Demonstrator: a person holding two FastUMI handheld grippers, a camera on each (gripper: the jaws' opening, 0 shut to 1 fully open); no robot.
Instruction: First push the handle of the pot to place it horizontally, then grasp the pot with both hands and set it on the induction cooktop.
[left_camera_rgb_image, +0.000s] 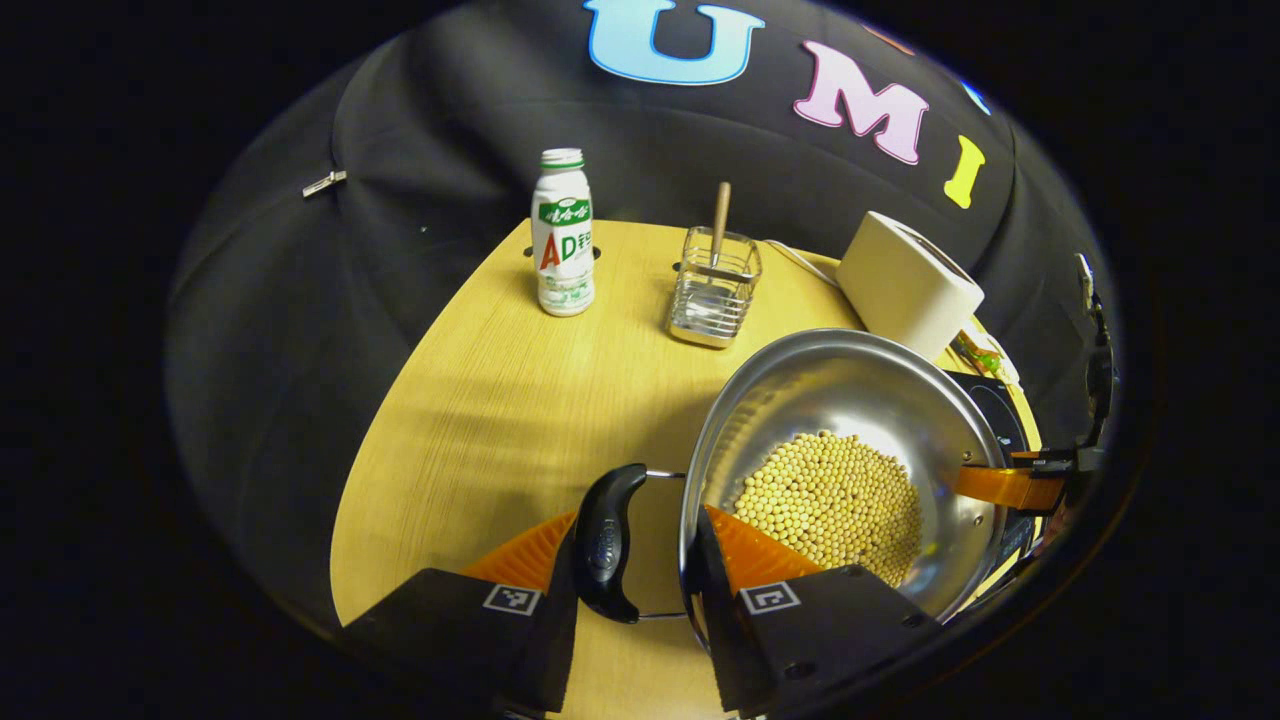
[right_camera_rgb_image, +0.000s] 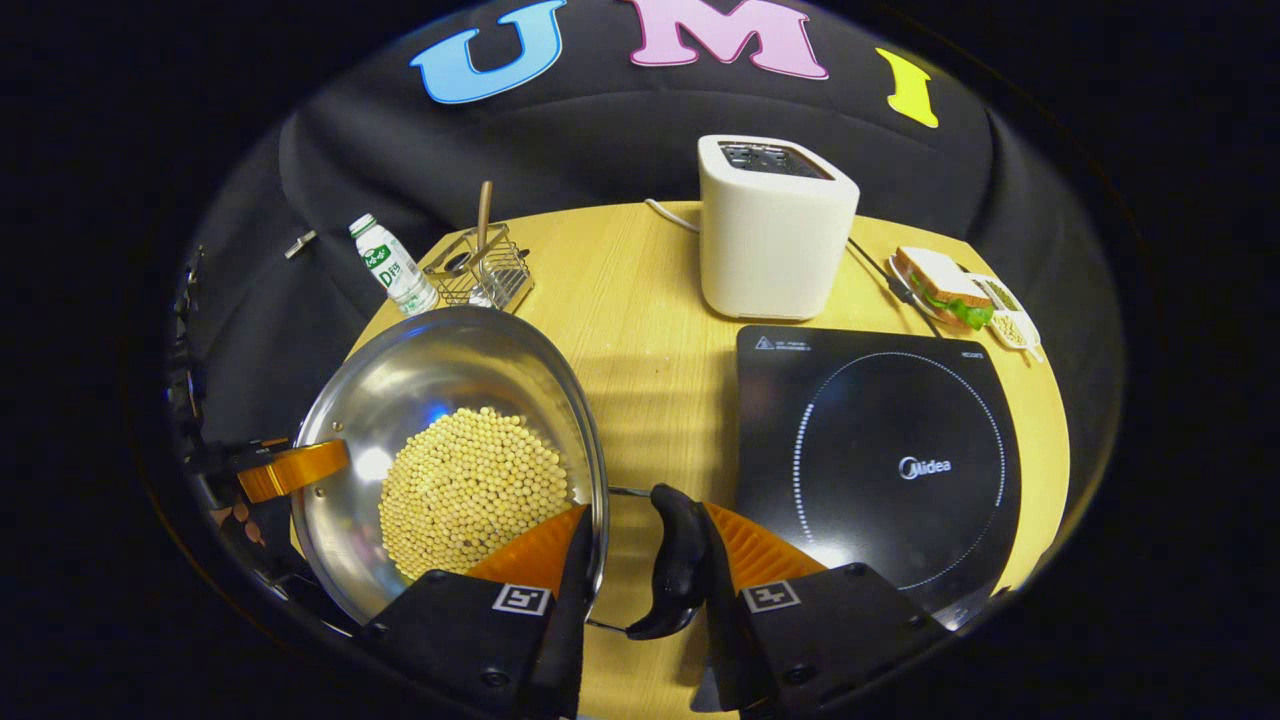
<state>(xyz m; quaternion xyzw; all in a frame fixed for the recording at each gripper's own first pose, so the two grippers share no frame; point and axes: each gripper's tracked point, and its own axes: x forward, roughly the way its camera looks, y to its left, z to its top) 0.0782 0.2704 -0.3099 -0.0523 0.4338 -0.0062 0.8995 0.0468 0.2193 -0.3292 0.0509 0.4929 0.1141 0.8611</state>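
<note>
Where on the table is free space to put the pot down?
The induction cooktop top is bare. Bare wood lies between the pot and cooktop, and before the bottle. Crowded: the back, with caddy, toaster, sandwich plate.

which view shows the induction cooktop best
The right gripper view: the induction cooktop lies nearly whole there, its ring marking plain, to the right of the pot and in front of the toaster. In the left gripper view only a dark corner of it peeks out behind the pot's far rim.
</note>
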